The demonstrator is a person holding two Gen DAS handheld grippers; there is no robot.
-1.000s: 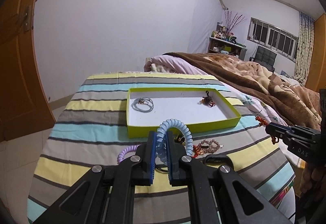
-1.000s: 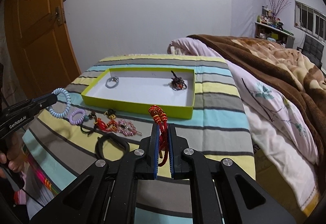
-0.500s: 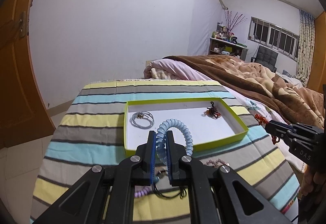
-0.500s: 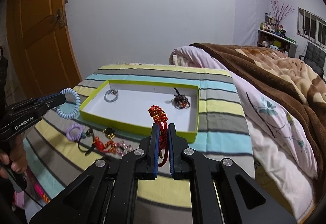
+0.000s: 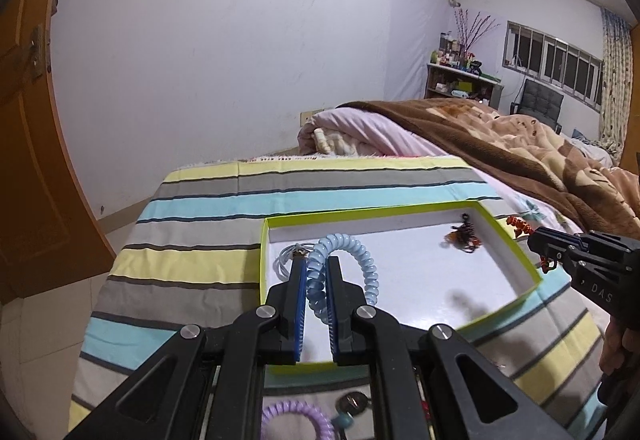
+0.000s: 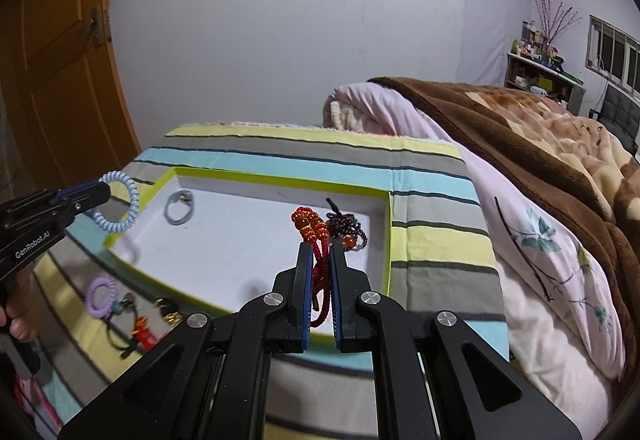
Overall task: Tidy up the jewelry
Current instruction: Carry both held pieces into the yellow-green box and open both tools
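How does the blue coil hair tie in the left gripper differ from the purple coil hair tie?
The blue coil hair tie is pinched in the left gripper and held above the tray; the purple coil hair tie lies loose on the striped cloth, outside the tray. The blue one looks like the larger loop in the right wrist view, the purple one smaller. Both are spiral-cord rings.

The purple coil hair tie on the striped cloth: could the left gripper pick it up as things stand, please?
Probably not yet. The left gripper is shut on the blue coil tie above the tray, so its fingers are occupied. The purple coil tie lies uncovered on the cloth, in front of the tray.
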